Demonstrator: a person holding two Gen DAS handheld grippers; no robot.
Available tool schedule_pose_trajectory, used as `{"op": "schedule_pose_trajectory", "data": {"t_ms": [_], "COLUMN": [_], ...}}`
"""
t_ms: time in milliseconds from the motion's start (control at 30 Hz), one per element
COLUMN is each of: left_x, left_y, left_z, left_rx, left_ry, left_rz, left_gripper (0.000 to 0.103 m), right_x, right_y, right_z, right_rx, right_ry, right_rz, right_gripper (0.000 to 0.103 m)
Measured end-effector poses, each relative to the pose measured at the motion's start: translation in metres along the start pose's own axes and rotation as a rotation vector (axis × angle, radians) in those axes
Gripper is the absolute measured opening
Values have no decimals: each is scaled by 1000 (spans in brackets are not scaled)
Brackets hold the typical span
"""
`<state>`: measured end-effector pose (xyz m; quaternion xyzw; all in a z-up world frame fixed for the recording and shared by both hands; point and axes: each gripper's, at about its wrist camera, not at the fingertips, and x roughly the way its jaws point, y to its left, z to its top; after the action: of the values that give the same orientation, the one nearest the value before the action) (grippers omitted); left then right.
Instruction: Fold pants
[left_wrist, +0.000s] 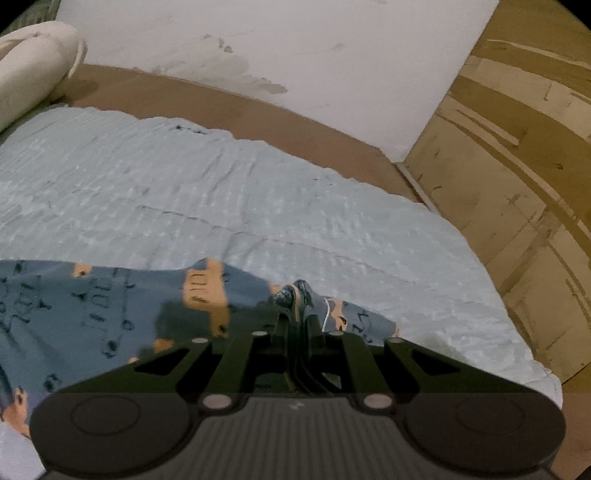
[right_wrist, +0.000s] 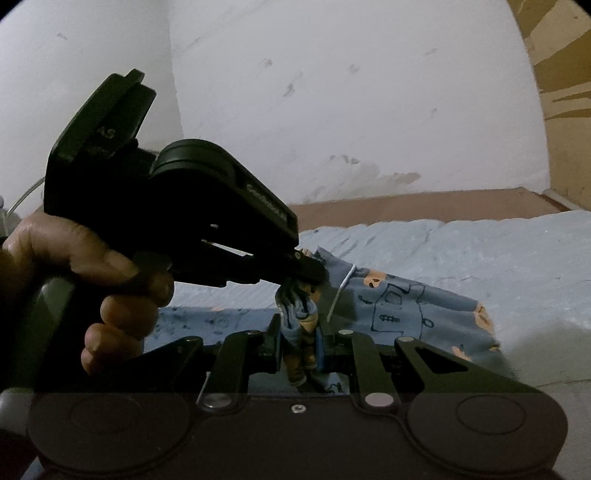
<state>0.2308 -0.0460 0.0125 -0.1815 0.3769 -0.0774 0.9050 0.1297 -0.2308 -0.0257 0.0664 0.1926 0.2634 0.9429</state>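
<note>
Blue printed pants (right_wrist: 399, 302) bunch between the fingers of my right gripper (right_wrist: 299, 343), which pinches a thick fold of them; the rest trails ahead and to its right over the pale bedspread (right_wrist: 480, 251). My left gripper (left_wrist: 295, 314) is clamped tight on another bit of the same cloth, close in front of the right one, with fabric spreading to its left.

1. Lying open ahead of the left gripper (left_wrist: 295, 295): the pale blue quilted bedspread (left_wrist: 221, 192), bare up to the brown bed edge (left_wrist: 258, 107).
2. Closing off the far side: the stained white wall (left_wrist: 295, 48).
3. Crowding the far left corner: a cream bolster (left_wrist: 29, 66).
4. Blocking the right gripper (right_wrist: 299, 332): the left gripper (right_wrist: 310, 273), just beside, with the bunched printed pants (right_wrist: 406, 299) between.
</note>
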Motion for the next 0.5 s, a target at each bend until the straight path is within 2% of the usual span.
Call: {"op": "schedule_pose_trajectory", "data": {"t_ms": [233,500], "left_x": [7,23], "left_y": [34,65], "left_z": [-7,-19], "left_rx": [-12,-18], "left_ry": [35,67], "left_rz": [14,-11], "left_gripper": [9,9], "right_x": [20,49], "right_y": [22,36], "right_z": [-10,-25], "right_rx": [-25,-48], "right_ry": [63,126], "right_rz": [20,-6], "right_gripper": [18,18]}}
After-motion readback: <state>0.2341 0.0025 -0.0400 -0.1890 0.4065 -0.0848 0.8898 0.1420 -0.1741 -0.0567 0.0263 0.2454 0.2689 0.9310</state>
